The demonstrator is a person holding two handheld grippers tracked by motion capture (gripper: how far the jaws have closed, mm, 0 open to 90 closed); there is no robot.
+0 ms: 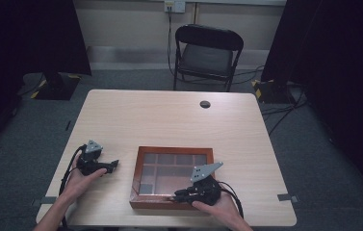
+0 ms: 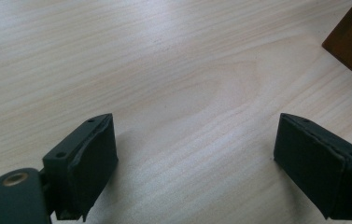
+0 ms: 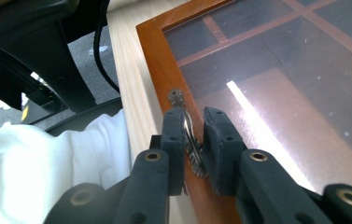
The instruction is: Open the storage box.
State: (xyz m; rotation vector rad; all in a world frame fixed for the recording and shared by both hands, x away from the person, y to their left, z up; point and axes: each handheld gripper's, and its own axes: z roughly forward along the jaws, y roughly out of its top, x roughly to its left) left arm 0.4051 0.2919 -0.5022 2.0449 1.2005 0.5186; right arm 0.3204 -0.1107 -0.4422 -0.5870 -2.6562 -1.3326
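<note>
Wooden glass-lidded box [image 1: 140,153], compartments apparently empty; right tongs [image 3: 194,135] pinch its metal clasp [image 3: 190,140], left tongs [image 2: 194,158] gape.

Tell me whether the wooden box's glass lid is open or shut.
Shut. The glass lid lies flat in the wooden box frame, dividers visible beneath; the right gripper is clamped on its small metal latch.

No readable text — no labels; no numbers.
</note>
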